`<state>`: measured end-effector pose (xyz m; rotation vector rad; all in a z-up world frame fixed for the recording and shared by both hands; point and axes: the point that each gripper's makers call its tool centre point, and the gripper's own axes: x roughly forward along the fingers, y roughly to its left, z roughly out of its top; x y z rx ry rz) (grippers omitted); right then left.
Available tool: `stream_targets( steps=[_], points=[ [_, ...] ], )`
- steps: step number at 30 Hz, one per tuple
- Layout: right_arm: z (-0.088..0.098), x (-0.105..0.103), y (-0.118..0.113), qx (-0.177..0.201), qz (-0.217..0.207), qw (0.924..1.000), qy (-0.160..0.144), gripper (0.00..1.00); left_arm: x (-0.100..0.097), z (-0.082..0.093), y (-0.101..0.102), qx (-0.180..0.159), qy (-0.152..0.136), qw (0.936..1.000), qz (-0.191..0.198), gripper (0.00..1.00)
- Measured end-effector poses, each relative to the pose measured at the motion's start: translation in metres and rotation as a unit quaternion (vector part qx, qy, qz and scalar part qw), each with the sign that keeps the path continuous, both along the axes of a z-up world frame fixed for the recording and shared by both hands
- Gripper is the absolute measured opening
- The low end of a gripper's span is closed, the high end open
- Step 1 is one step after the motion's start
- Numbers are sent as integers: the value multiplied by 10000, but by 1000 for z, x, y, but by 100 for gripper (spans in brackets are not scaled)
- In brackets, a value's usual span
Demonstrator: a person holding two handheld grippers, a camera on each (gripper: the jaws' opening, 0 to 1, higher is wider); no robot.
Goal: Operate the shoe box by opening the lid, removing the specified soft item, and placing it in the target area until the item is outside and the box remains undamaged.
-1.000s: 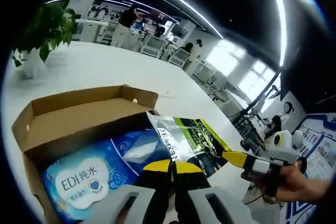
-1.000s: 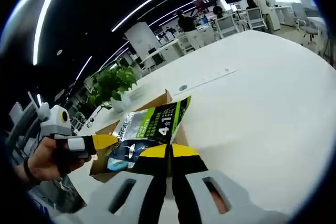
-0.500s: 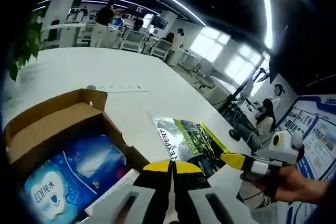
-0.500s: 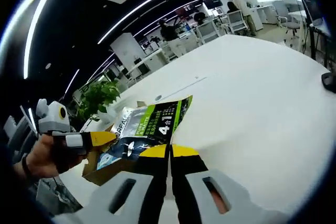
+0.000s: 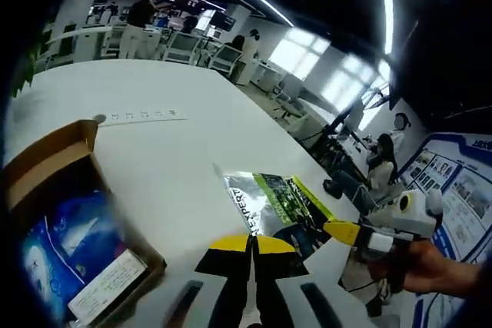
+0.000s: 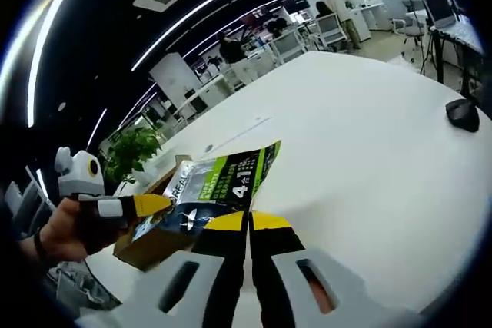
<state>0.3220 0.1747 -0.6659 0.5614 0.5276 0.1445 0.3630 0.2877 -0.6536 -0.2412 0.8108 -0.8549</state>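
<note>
A soft silver, green and black pouch [image 5: 280,205] hangs in the air between both grippers, over the white table. My left gripper [image 5: 250,245] is shut on its lower edge. My right gripper [image 5: 344,230], held by a hand, comes in from the right and pinches the pouch's far corner. In the right gripper view the right gripper [image 6: 247,223] is shut on the pouch [image 6: 223,180], and the left gripper [image 6: 154,204] grips its left edge. The open cardboard shoe box [image 5: 48,160] lies to the left, with a blue wet-wipes pack [image 5: 52,242] inside. The box [image 6: 151,240] sits behind and below the pouch.
The white table [image 6: 369,159] stretches wide to the right, with a dark mouse-like object [image 6: 464,114] near its far edge. A potted plant [image 6: 129,156] stands behind the box. Office desks, chairs and people fill the background.
Both grippers have carried the pouch sideways away from the box, which has slid to the left edge of the left gripper view. More bare table now lies beneath the pouch.
</note>
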Motion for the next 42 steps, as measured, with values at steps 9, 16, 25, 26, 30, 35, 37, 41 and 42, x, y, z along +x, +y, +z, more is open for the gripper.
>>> stream_targets(
  steps=[9, 16, 25, 26, 30, 35, 37, 41, 42],
  points=[
    [-3, 3, -19, 15, 49, 10000, 43, 0, 1, -3, -17, 3, 71, 10000, 32, 0],
    [-6, 20, -22, 26, 156, 9998, 74, 0, 13, -5, -19, 61, 46, 9999, 90, 0],
    [-11, 54, -28, -22, 341, 9994, 72, 0, 39, -9, -25, 247, -73, 9996, 152, 0],
    [-12, 57, -29, -22, 356, 9993, 88, 0, 44, -10, -26, 281, -99, 9994, 150, 0],
    [-17, 67, -29, -22, 435, 9989, 157, 0, 54, -17, -29, 431, -144, 9989, 134, 0],
    [-24, 71, -27, -89, 560, 9980, 275, 0, 58, -30, -32, 659, -182, 9976, 127, 1],
    [-29, 72, -29, -74, 590, 9977, 325, 0, 58, -37, -33, 713, -119, 9973, 145, 1],
    [-37, 72, -29, -60, 668, 9969, 413, 0, 57, -49, -35, 876, -55, 9961, 114, 1],
    [-41, 72, -30, -73, 700, 9965, 457, 0, 57, -52, -36, 921, -41, 9957, 102, 1]
  ],
)
